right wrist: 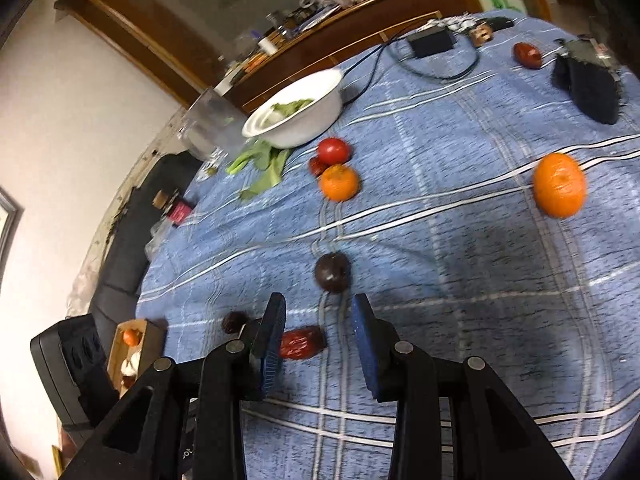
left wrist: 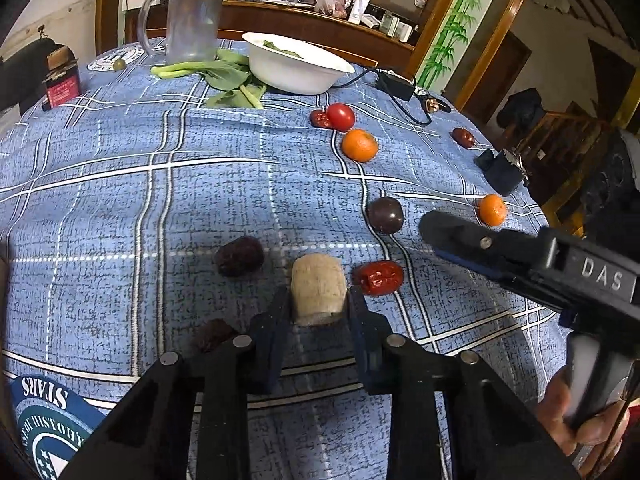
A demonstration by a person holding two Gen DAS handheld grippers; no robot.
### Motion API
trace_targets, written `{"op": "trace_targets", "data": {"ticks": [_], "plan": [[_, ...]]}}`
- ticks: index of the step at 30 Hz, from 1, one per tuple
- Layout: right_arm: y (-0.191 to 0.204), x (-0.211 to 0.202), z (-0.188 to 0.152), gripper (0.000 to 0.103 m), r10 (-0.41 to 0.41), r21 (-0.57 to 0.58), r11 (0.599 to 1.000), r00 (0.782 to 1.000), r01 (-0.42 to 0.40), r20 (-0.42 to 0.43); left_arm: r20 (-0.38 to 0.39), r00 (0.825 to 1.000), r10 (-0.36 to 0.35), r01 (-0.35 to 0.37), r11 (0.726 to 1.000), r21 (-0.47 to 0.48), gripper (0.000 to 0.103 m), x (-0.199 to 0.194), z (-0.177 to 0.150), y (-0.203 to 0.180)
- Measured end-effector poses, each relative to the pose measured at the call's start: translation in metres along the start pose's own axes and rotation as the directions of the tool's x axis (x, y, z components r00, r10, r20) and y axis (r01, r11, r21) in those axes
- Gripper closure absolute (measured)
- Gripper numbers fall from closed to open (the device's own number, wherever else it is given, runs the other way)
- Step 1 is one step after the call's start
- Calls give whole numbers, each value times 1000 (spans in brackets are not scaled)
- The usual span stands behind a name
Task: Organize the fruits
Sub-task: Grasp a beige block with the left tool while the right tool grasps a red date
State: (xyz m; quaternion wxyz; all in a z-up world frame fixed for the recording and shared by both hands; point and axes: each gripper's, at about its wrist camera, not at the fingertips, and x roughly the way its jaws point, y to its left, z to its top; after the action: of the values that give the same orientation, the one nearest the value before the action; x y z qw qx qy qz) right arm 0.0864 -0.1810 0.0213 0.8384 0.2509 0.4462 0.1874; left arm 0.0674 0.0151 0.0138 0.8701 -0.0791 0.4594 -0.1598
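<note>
**Left gripper closed on a pale nut among scattered fruit**

At the far left of the blue checked tablecloth [left wrist: 120,200] stands a small dark red box [left wrist: 62,80]. Next to it is a clear glass mug [left wrist: 188,20]; whether it holds anything cannot be told. Loose green leaves [left wrist: 224,76] lie at its foot. To their right sits a white bowl [left wrist: 296,66] with a few green leaves inside.

Nearer the camera, a dark wrinkled date [left wrist: 239,256] lies left of centre. The left gripper [left wrist: 318,312] has its jaws drawn narrow, the pads pressing both sides of a pale beige, ridged nut-like piece [left wrist: 319,288] that rests on the cloth. Just to its right is a glossy red date [left wrist: 379,278], creased and shrivelled. Beyond lies a round, dark purple fruit [left wrist: 385,215]. Farther back a tomato [left wrist: 341,117] touches a small red date [left wrist: 320,119], with an orange mandarin [left wrist: 359,145] just beside them. Another mandarin [left wrist: 492,210] lies near the right edge, and one more date [left wrist: 463,137] sits well apart behind it.

The right gripper [right wrist: 319,332] hangs over the cloth, jaws partly apart with nothing between the pads; the red date shows just behind its left finger.
</note>
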Motion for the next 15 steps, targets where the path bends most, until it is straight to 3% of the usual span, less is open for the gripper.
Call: {"op": "trace_targets", "data": {"ticks": [3, 9, 15], "plan": [[7, 8, -3, 66, -16, -30, 999, 1000, 16, -15, 13, 1000, -20, 21, 1000, -18, 76, 2, 1, 5], [8, 14, -7, 66, -48, -39, 998, 999, 47, -15, 16, 1000, 9, -9, 999, 32, 76, 6, 3, -3], [12, 22, -12, 67, -83, -80, 994, 996, 81, -26, 48, 997, -62, 67, 991, -117, 76, -9, 5, 26]]}}
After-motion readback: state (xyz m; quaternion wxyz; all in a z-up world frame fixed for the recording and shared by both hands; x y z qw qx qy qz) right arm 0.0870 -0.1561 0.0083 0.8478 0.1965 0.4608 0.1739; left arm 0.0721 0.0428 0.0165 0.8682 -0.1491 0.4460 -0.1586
